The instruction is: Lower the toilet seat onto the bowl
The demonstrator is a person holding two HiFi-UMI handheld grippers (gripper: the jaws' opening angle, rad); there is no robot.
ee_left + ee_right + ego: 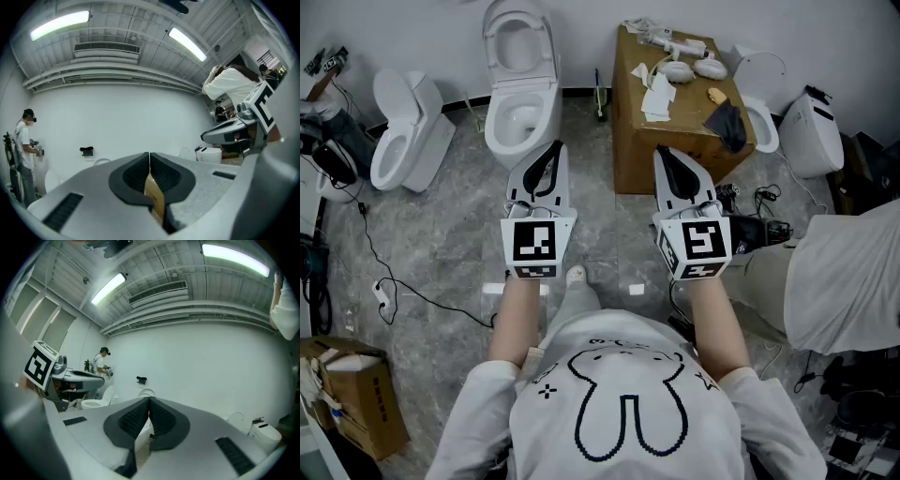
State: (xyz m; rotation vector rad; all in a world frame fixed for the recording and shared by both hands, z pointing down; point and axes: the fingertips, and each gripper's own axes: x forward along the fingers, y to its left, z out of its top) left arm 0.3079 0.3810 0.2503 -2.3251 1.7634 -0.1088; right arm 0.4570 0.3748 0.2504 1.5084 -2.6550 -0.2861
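A white toilet (522,120) stands against the far wall at the top centre of the head view, with its seat and lid (517,39) raised upright. Both grippers are held level in front of me, well short of the bowl. My left gripper (554,147) points toward the toilet's right side, jaws shut with nothing between them. My right gripper (662,152) points toward the cardboard box, jaws also shut and empty. In the left gripper view the pads (140,171) meet at the tip, and in the right gripper view the pads (159,416) meet too.
A tall cardboard box (649,141) with white parts and a dark cloth on top stands right of the toilet. Other toilets stand at the left (401,133) and right (767,120). Cables (382,292) run over the floor. Another person (839,281) stands close at my right.
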